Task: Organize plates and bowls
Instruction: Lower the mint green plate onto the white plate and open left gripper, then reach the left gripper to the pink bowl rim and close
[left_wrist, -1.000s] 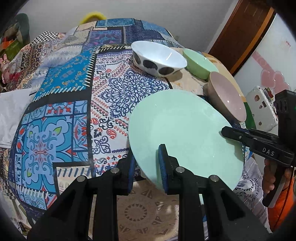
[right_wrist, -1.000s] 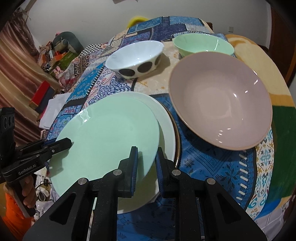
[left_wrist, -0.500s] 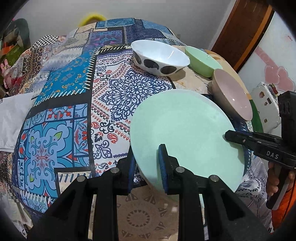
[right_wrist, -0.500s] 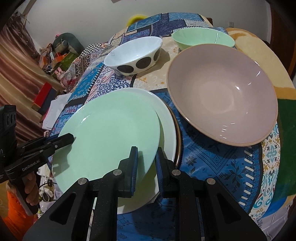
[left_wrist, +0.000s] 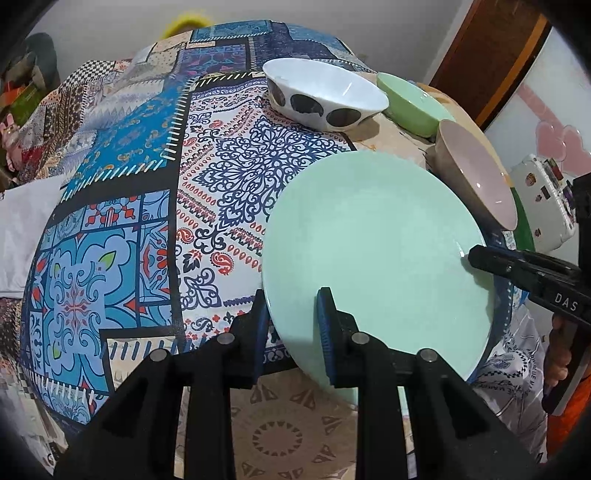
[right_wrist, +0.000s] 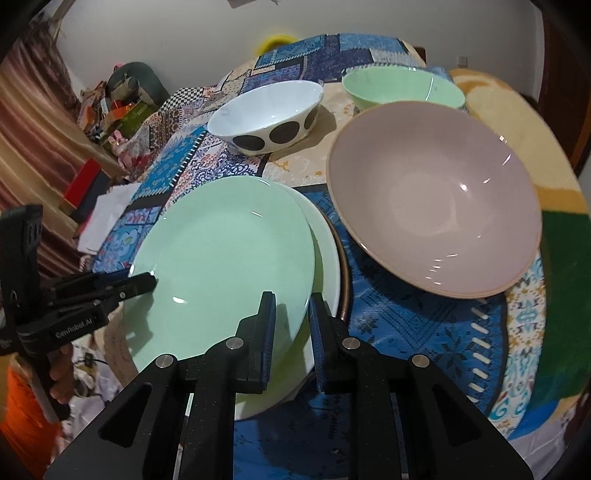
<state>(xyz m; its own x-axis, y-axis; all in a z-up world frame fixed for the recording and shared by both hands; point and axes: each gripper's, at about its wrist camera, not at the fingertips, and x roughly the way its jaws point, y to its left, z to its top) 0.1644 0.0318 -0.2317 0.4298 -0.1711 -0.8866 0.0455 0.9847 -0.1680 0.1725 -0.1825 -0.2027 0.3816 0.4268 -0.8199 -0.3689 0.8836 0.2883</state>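
Item: mint-green plate (right_wrist: 225, 266). Location: lifted between your two tools, hanging over a white plate (right_wrist: 327, 258) that lies on the patterned tablecloth (left_wrist: 122, 229).

Left gripper (left_wrist: 291, 321): clenched on the plate's near rim, one pad under, one on top. Right gripper (right_wrist: 291, 321): clenched on the opposite rim, close beside the white plate's edge.

Risk 1: glazed rim, thin bite. If either hand twists or pulls outward, the plate can slide out of the pads and drop onto the white plate; a chip is likely.

Risk 2: uneven lowering. If one hand descends faster, the plate tips and one edge lands hard.

Risk 3: your right tool's lower finger sits just by the white plate's rim; a push there could shove the stack toward the pink bowl (right_wrist: 436, 195).

Nearby, well clear: spotted white bowl (right_wrist: 266, 116), green bowl (right_wrist: 402, 88).
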